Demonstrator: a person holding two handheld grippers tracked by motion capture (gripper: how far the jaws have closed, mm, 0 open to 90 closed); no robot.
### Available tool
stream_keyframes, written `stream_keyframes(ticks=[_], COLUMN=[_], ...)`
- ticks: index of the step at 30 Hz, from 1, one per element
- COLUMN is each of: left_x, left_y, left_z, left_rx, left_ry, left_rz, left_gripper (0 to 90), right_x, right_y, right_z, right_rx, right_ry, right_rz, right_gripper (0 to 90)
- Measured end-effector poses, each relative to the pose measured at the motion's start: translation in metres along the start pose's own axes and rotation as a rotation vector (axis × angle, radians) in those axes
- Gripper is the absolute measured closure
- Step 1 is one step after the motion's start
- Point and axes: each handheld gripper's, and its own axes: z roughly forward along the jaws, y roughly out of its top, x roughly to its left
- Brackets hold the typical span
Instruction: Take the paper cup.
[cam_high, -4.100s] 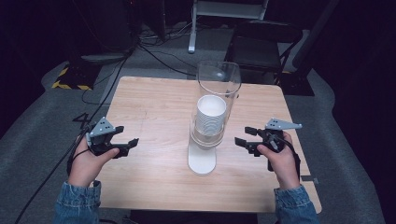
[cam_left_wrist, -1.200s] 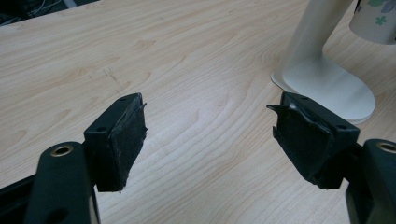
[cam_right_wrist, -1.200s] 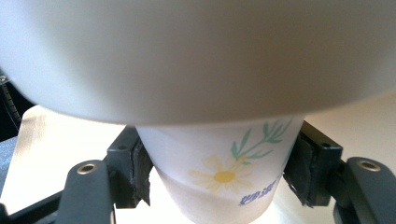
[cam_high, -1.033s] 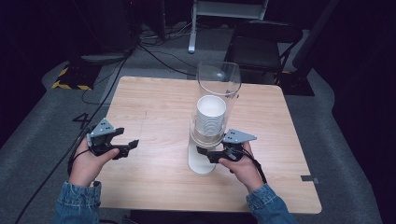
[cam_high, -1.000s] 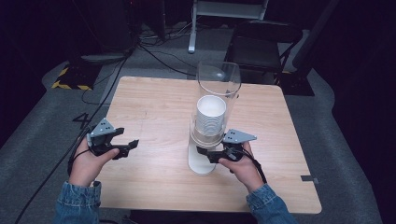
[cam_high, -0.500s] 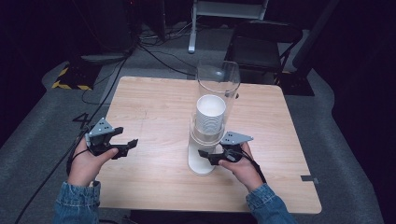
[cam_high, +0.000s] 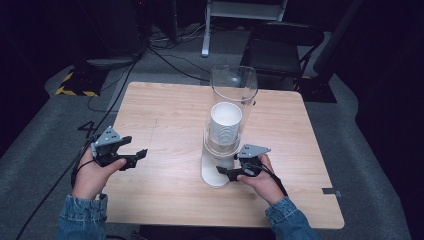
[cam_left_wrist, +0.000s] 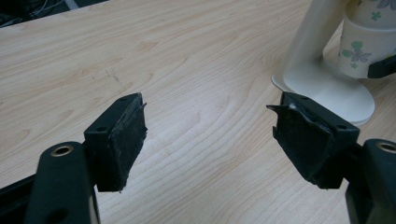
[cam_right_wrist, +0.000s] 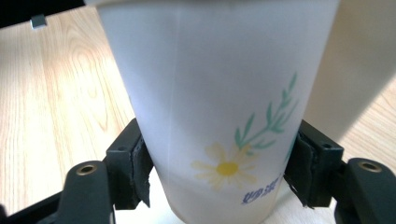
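Gripping the lowest paper cup (cam_right_wrist: 219, 116) at the foot of the dispenser, the right gripper (cam_high: 225, 171) sits in the lower centre-right of the high view, level over the counter (cam_high: 165, 120) and pointing toward the left of the frame. Right hand (cam_high: 260, 177) wraps its body from behind, denim sleeve (cam_high: 290, 220) coming in from the bottom edge. In the right gripper view the cup wall sits between both fingers (cam_right_wrist: 135, 170), pads pressed on either side low down on the cup, daisy print facing the camera. Jaws have just opened a touch, but contact on the cup looks intact.

Left gripper (cam_high: 141, 153) sits in the lower left of the high view, well apart from the dispenser, held level and aimed right. Left hand (cam_high: 92, 175) is underneath and behind it, cable trailing off the counter edge. Left gripper view: fingers (cam_left_wrist: 123, 140) spread wide, bare wood grain between them, nothing held.

Dispenser (cam_high: 232, 95): clear tube upright at frame centre, white cup stack (cam_high: 225, 125) inside, white foot (cam_high: 212, 172) on the counter. Left gripper view shows the foot (cam_left_wrist: 327, 84) at upper right with the printed cup (cam_left_wrist: 364, 46) hanging beside it.

Surroundings: grey carpet (cam_high: 50, 130) around the counter, black chair (cam_high: 280, 50) behind it at upper centre-right, cables and yellow-black hazard tape (cam_high: 75, 85) on the floor at upper left. The white foot stands just beside the right gripper's tip.
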Motion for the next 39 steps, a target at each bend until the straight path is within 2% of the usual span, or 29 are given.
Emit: stream_keyframes(ticks=[8,18,22,26,30,36,37,38,39], left_x=[0.001,-0.001,-0.002,-0.002,-0.003,-0.002,-0.002,-0.002,-0.002], left_y=[0.004,0.011,0.014,0.018,0.018,0.016,0.016,0.016,0.015], left_z=[0.005,0.017,0.021,0.026,0.030,0.030,0.030,0.030,0.030], left_rx=[-0.002,0.000,0.001,0.002,0.008,0.017,0.017,0.019,0.019], left_ry=[-0.007,-0.032,-0.041,-0.048,-0.051,-0.046,-0.046,-0.041,-0.041], left_rz=[0.008,0.021,0.024,0.028,0.032,0.033,0.033,0.035,0.026], left_gripper=[25.0,24.9,24.9,24.9,24.9,24.9,24.9,24.9,24.9], right_x=[-0.003,-0.006,-0.010,-0.015,-0.023,-0.036,-0.036,-0.043,-0.043], right_y=[-0.012,-0.018,-0.021,-0.020,-0.019,-0.017,-0.017,-0.018,-0.018], right_z=[-0.014,-0.034,-0.047,-0.063,-0.079,-0.096,-0.096,-0.102,-0.102], right_rx=[0.062,0.069,0.070,0.041,-0.011,-0.082,-0.082,-0.112,-0.112], right_ry=[-0.035,-0.051,-0.074,-0.101,-0.140,-0.220,-0.220,-0.254,-0.254], right_rz=[-0.034,-0.031,-0.024,0.004,0.040,0.090,0.090,0.139,0.139], right_gripper=[32.7,33.0,33.1,33.1,33.1,32.9,32.9,32.7,32.7])
